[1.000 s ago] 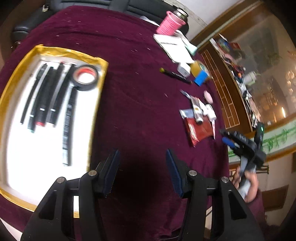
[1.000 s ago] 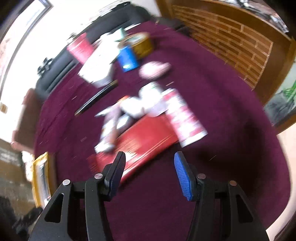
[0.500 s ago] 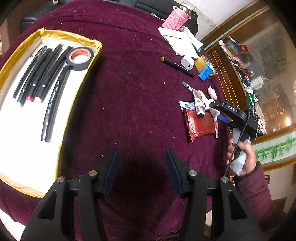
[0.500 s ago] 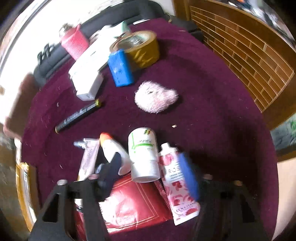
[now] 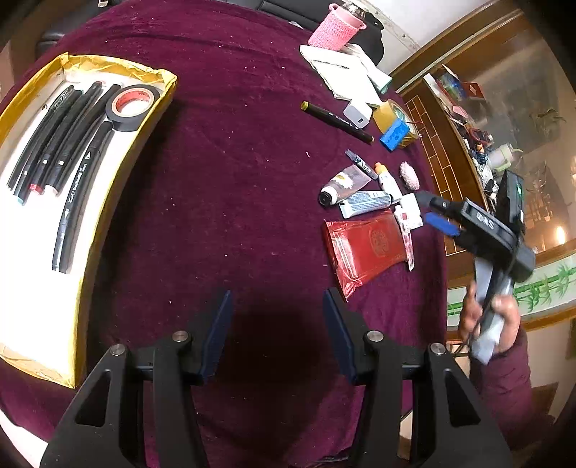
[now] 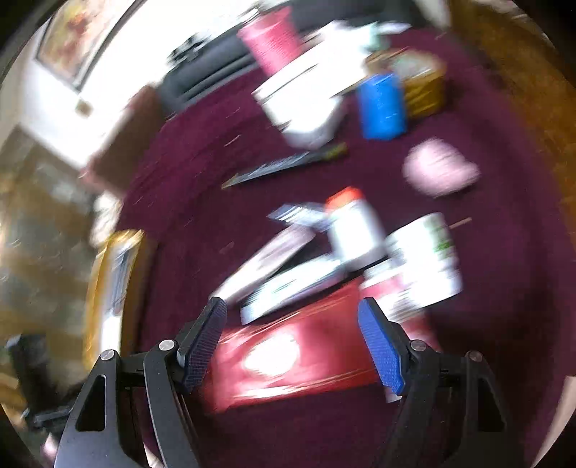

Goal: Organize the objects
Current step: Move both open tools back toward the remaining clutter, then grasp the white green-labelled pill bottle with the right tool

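Note:
In the left wrist view my left gripper hangs open over bare purple cloth, nothing between its fingers. A yellow-rimmed tray at the left holds several black markers and a black tape roll. To the right lie a red packet, tubes and a small orange-capped bottle. My right gripper, held by a hand, hovers at that cluster's right edge. The right wrist view is blurred: the right gripper is opening its jaws above the red packet, gripping nothing.
Farther back lie a black marker, a white box, a yellow tape roll, a blue block, a pink puff, papers and a pink cup. A wooden cabinet borders the table's right side.
The right gripper has come in over the tube cluster, rolled, and spread its jaws wider. The left gripper has drifted, so the tray sits farther left in its view; its jaws are unchanged.

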Motion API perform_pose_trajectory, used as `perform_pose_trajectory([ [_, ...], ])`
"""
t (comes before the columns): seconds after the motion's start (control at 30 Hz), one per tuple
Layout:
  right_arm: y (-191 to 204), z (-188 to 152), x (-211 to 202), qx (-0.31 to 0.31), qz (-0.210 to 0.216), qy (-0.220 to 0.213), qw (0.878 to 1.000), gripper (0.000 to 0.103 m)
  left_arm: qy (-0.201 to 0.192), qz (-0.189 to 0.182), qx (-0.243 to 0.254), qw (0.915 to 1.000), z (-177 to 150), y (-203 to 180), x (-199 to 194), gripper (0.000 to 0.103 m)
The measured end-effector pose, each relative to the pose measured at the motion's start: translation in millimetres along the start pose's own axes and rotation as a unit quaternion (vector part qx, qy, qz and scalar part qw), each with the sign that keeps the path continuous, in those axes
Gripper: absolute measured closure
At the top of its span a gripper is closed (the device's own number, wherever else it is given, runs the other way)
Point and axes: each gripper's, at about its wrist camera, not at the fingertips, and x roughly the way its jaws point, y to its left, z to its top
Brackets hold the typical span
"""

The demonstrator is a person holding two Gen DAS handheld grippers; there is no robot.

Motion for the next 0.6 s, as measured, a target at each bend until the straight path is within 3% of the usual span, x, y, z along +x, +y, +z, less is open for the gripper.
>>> perform_pose_trajectory([
  [0.1,-20,13,-3,0.006,-0.073,-0.014,0.997,0.032,0.002,0.000,0.001,1.0000,-3,-1,1,0.053],
  [0.33,-29,17,12,-0.023,-0.138,-0.017,0.990,0.034,0.003,0.013,0.009,0.9999,-8,-6,2,0.053],
  [0.4,-23,18,19,-0.036,-0.156,-0.016,0.987,0.043,0.005,0.016,0.013,0.9998,-9,-10,4,0.053],
  [0.43,-24,18,23,-0.042,-0.164,-0.010,0.986,0.055,0.006,0.017,0.016,0.9997,-9,-11,4,0.053],
  [0.53,-29,27,39,-0.047,-0.167,0.008,0.985,0.073,0.008,0.021,0.032,0.9992,-2,-19,9,0.053],
  [0.6,-29,28,46,-0.053,-0.175,0.015,0.983,0.074,0.005,0.027,0.057,0.9980,8,-29,15,0.053],
])
